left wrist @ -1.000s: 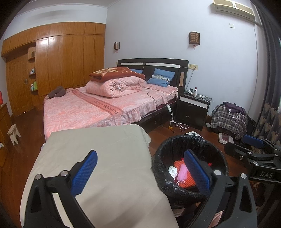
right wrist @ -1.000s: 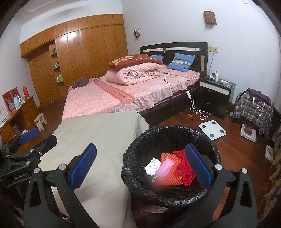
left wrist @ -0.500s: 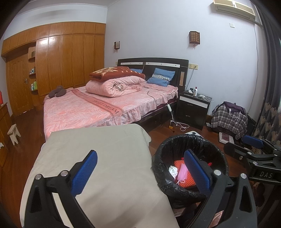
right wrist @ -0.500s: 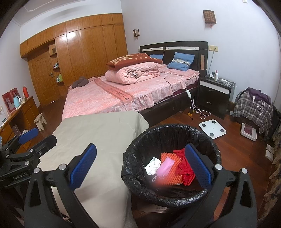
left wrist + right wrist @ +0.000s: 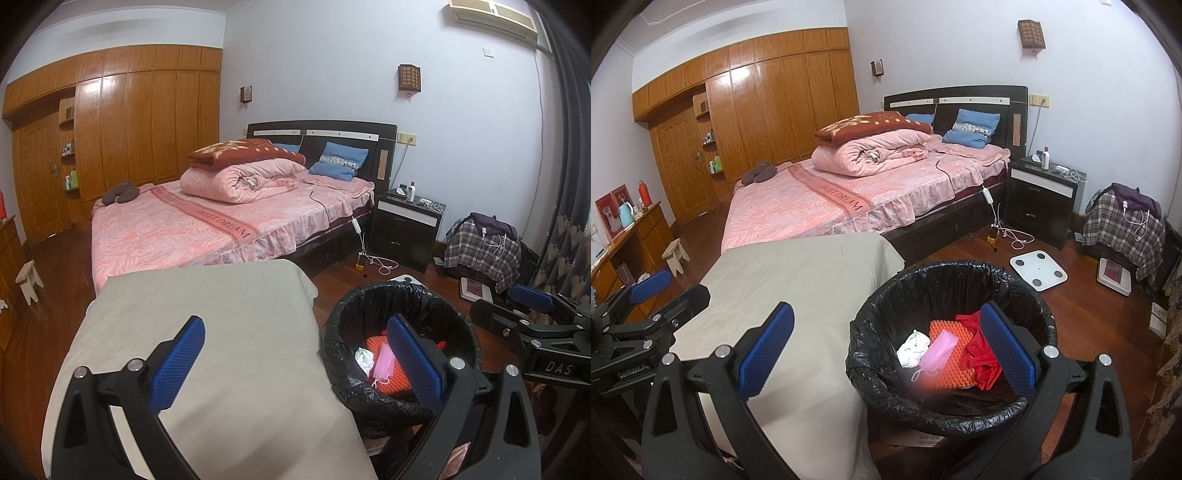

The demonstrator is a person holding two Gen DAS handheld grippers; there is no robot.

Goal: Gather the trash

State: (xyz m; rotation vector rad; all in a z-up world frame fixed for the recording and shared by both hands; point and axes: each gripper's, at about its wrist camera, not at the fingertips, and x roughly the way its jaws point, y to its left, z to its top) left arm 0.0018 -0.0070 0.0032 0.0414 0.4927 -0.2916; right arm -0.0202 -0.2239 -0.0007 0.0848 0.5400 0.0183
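A black-lined trash bin (image 5: 953,280) stands on the floor beside a table under a beige cloth (image 5: 798,280). Inside lie a pink face mask (image 5: 938,350), a white crumpled tissue (image 5: 912,349), an orange textured sheet (image 5: 947,373) and a red item (image 5: 979,354). My right gripper (image 5: 886,347) is open and empty above the bin's near rim. My left gripper (image 5: 295,362) is open and empty, over the table's right edge, with the bin (image 5: 369,306) to its right. The right gripper also shows at the right edge of the left wrist view (image 5: 532,317).
A bed with pink bedding (image 5: 849,195) stands behind the table. A black nightstand (image 5: 1041,199) is at its right. A white scale (image 5: 1038,269), cables and a plaid-covered pile (image 5: 1123,229) lie on the wooden floor. A wooden wardrobe (image 5: 757,110) fills the left wall.
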